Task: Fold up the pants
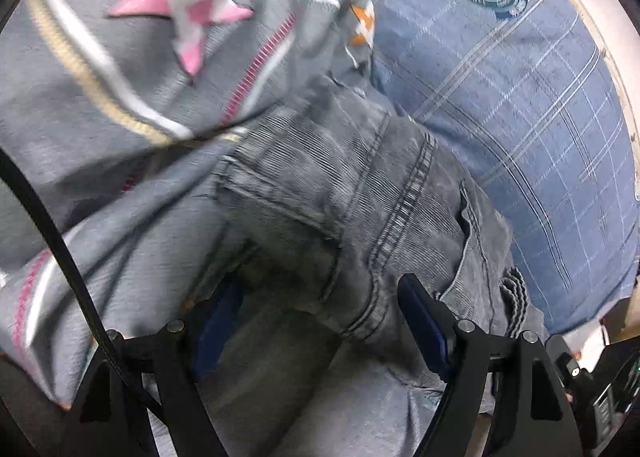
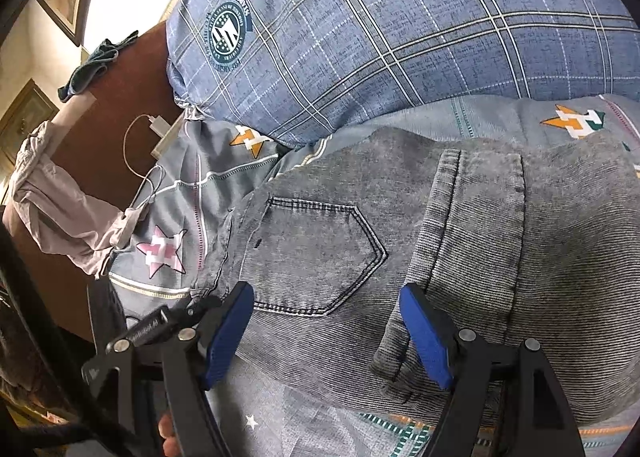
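Observation:
Grey washed jeans [image 2: 400, 257] lie on a bed, a back pocket [image 2: 320, 253] and the waistband facing up in the right wrist view. My right gripper [image 2: 326, 321] is open, its blue pads on either side of the jeans' near edge, gripping nothing. In the left wrist view the jeans [image 1: 328, 197] are bunched into a raised fold. My left gripper [image 1: 316, 317] is open, its jaws wide apart on either side of that fold; the left pad is partly hidden under cloth.
A grey bedsheet with star prints [image 2: 168, 253] covers the bed. A blue plaid pillow [image 2: 400, 37] lies just behind the jeans and shows in the left wrist view [image 1: 500, 97]. A brown headboard [image 2: 132, 89], a white charger cable [image 2: 136, 161] and pink cloth [image 2: 52, 201] are at left.

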Demonstrator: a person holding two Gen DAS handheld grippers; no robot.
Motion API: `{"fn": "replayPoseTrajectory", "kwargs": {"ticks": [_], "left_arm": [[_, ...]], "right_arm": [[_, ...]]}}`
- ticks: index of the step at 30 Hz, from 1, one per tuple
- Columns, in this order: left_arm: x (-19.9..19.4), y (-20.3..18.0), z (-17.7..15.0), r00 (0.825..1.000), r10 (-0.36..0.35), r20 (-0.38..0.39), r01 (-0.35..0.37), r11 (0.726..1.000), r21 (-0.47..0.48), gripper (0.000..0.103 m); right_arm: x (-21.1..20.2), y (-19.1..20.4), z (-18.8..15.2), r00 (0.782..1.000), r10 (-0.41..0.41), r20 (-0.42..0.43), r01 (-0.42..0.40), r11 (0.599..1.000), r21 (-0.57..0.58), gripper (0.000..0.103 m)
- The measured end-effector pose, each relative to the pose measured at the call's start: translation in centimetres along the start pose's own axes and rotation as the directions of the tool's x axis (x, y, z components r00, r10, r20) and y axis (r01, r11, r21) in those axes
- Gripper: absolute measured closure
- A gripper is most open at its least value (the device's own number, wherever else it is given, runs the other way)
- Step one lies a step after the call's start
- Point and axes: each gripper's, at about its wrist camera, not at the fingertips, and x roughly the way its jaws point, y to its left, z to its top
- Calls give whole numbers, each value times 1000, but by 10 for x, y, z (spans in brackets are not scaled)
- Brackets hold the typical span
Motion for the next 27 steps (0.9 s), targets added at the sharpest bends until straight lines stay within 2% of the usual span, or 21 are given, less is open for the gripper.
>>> {"fn": "replayPoseTrajectory", "kwargs": {"ticks": [4,9,11,13,19,22,23,24,25,27], "left_arm": [[9,-2,13,999,10,-30,-11,1000,-27,23],[0,14,9,991,-101,-90,91,990,-111,23],[-3,20,3,987,-133,-87,119,981,-151,23],[0,18,4,989,-124,-85,109,981,-161,23],[17,-4,15,998,-38,-44,33,993,-117,24],[23,-3,24,999,-46,-21,43,989,-140,24],[24,-3,27,999,-47,-10,45,989,-137,25],[24,-2,28,1000,-31,1,31,990,-138,40],[23,-2,28,1000,-11,10,13,990,-137,62],[24,2,27,999,-43,6,43,989,-139,69]], "right_arm": [[1,-2,0,1000,2,-1,-2,1000,11,25],[1,-2,0,1000,2,1,-2,1000,12,25],[1,-2,1,1000,9,1,-9,1000,17,25],[2,-1,2,1000,13,3,-13,1000,20,25],[1,0,2,1000,29,4,-29,999,28,25],[-1,-2,2,999,34,9,-34,999,36,25],[-1,-2,2,999,34,10,-34,999,38,25],[-1,-3,2,999,32,10,-33,998,44,25],[-1,-4,2,999,33,9,-33,998,50,25],[-2,-3,2,1000,29,11,-29,998,51,25]]}}
